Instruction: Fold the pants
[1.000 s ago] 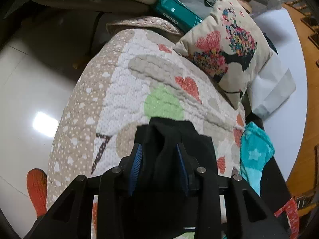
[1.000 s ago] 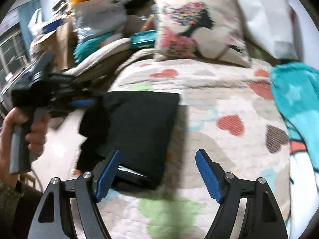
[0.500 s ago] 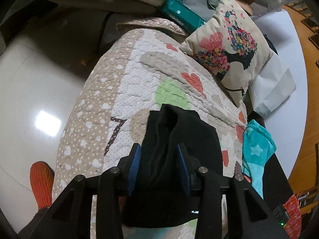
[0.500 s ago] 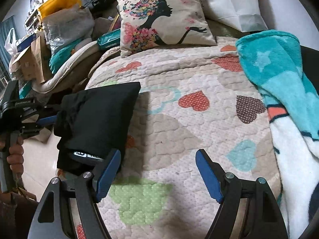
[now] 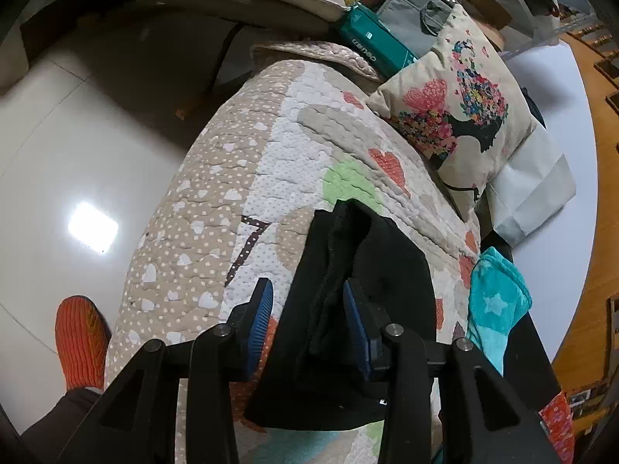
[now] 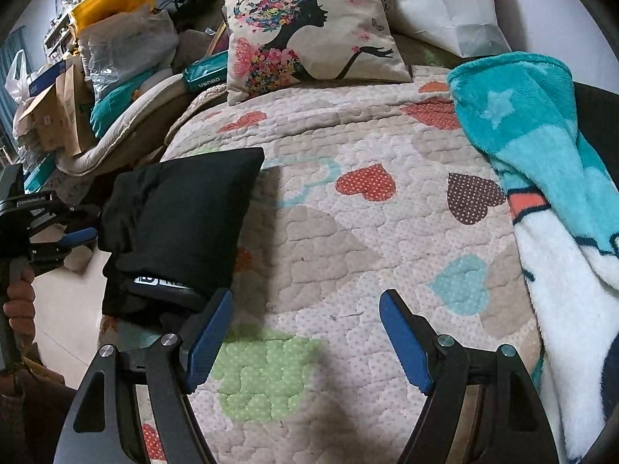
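The folded black pants (image 5: 371, 290) lie on the quilt (image 6: 348, 232) near its edge. The left tongs (image 5: 307, 319) stand slightly apart, straddling a bunched ridge of them without pressing. The right tongs (image 6: 305, 338) gape wide over bare quilt.

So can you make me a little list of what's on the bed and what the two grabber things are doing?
bed cover: heart-patterned quilt
pants: black pants, folded into a bundle near the quilt's edge
left gripper: jaws part open, a fold of the pants between them
right gripper: open wide, empty, above the quilt
pillow: flower-lady pillow at the far end
blanket: teal star blanket along one side
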A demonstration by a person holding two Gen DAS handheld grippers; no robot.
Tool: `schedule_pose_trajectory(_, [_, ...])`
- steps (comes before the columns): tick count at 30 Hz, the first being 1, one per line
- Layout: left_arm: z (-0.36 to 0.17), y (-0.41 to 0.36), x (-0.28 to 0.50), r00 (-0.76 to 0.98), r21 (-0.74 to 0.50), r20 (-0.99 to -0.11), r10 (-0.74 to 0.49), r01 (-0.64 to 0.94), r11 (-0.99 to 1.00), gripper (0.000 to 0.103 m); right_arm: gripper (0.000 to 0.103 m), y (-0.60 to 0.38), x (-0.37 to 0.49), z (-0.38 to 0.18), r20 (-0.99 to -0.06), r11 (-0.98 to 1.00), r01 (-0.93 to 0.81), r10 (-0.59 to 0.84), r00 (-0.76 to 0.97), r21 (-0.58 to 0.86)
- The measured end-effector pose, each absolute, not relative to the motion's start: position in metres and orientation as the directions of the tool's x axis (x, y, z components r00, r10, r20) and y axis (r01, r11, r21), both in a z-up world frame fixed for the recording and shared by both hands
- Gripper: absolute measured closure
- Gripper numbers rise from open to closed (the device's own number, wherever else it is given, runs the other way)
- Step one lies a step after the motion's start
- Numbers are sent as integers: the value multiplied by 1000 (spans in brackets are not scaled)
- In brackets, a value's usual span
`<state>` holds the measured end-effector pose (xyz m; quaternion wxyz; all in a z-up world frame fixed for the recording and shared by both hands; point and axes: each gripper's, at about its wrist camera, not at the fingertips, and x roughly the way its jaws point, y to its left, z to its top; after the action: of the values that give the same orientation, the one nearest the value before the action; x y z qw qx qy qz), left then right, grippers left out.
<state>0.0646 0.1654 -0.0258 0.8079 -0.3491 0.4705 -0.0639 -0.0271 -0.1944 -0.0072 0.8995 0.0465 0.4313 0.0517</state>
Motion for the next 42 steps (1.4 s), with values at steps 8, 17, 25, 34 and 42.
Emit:
schedule_pose_trajectory(8, [-22,153,66,546,-607,-718,-432,-188,772,66,21,-197,-24,-12,-778,990,-41,132,614,135])
schedule_pose_trajectory(17, [-23,149,60,551,-590,-725,-413,-189,785,66,21,-203,-24,-19,-785,988,-26,134,605,149])
schedule_pose_trajectory(25, [-12,148,49,577,-598,-700,-421,-152,787,62,21,-206,-25,-21,-786,987,-9,133,604,160])
schedule_pose_trajectory(34, [-5,142,39,563,-624,-668,-486,-70,778,56,21,-207,-12,-4,-772,978,-12,172,613,208])
schedule_pose_trajectory(42, [-7,107,51,547,-572,-683,-484,12,820,44,20,-193,54,11,-759,942,-90,315,570,323])
